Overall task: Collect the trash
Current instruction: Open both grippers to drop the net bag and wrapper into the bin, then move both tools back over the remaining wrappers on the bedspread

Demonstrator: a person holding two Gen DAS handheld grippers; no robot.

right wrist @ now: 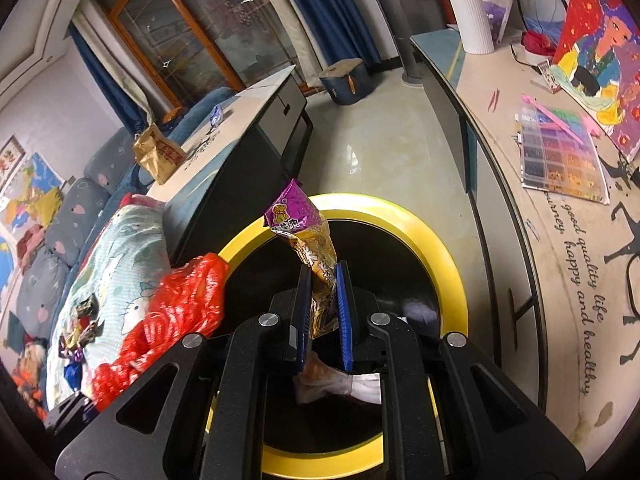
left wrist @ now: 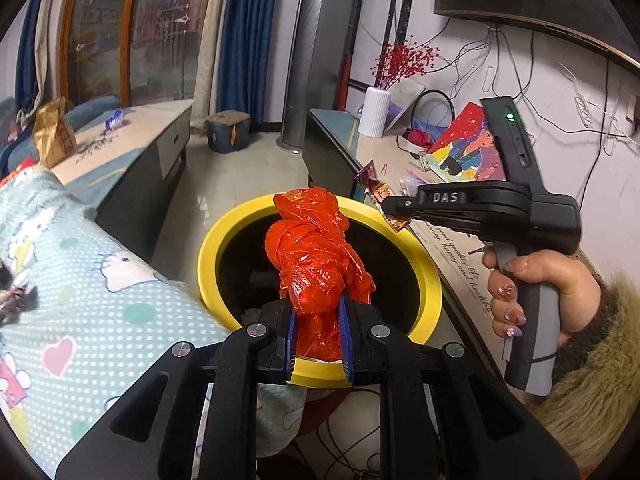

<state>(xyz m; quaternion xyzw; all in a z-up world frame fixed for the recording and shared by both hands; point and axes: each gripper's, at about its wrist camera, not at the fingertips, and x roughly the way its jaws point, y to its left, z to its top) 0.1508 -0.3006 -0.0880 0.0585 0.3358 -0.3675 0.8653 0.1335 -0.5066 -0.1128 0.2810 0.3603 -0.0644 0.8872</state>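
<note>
- The left hand-held gripper (left wrist: pixel 320 332) is pinched on a knotted red plastic bag (left wrist: pixel 316 252), held directly over the mouth of the yellow-rimmed bin (left wrist: pixel 208 252).
- The right hand-held gripper (right wrist: pixel 323 312) is pinched on a purple-and-gold snack wrapper (right wrist: pixel 308 240), which stands up between its blue pads above the same bin's rim (right wrist: pixel 452 264).
- Neither piece has been let go; both look poised for the drop, so I judge this stage nearly done, with only the release left.
- Inside the bin, the right wrist view shows something pale and crumpled (right wrist: pixel 340 384) low down, so some rubbish seems to be in already.
- Beside the bin, on the cartoon-print blanket (right wrist: pixel 120 248), lie several small wrappers (right wrist: pixel 80 320), apparently still to be gathered.
- Farther off, a brown paper bag (right wrist: pixel 154 156) and a small blue-and-white packet (right wrist: pixel 216 115) sit on the low cabinet (right wrist: pixel 248 112); whether they count as trash I cannot tell.
- The desk (right wrist: pixel 560 240) on the right carries a bead organiser (right wrist: pixel 560 160), a painting (right wrist: pixel 596 48) and a white vase (right wrist: pixel 472 20), none of which looks like rubbish.
</note>
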